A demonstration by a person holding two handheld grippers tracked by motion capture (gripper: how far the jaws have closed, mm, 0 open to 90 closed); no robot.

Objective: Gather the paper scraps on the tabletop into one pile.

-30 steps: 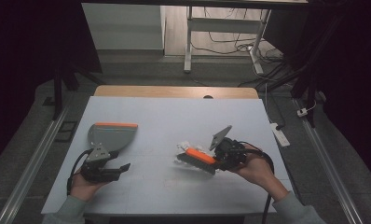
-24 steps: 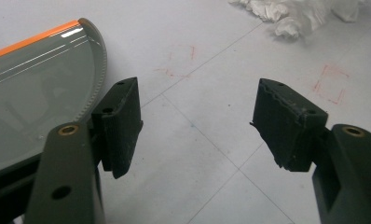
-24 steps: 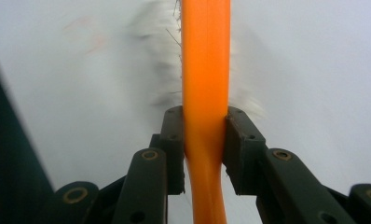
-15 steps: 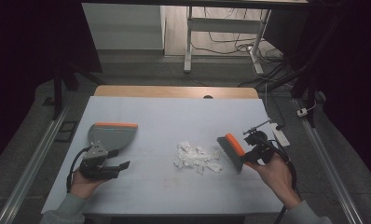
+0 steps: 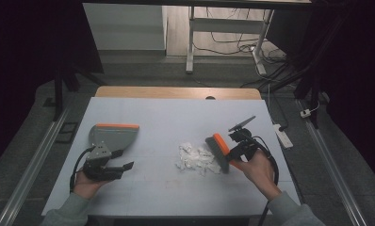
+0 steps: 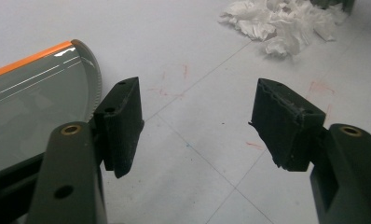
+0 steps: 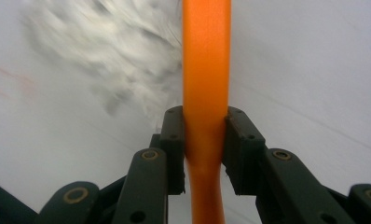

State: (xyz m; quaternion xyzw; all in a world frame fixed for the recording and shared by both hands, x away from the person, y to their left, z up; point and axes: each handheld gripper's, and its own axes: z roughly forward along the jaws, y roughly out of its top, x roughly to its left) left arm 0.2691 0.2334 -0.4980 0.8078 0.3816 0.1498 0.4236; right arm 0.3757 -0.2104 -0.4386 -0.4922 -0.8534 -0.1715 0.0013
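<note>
Right gripper (image 5: 229, 153), clamped on brush (image 5: 218, 151), has swung back beside paper scraps (image 5: 195, 157) mid-counter (image 5: 176, 113). Left gripper (image 5: 122, 167) gapes empty by dustpan (image 5: 112, 136), near left edge.

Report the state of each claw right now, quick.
Left claw: open, holding nothing; the grey dustpan lies beside it.
Right claw: shut on the orange brush handle, bristles by the white paper scraps.
</note>
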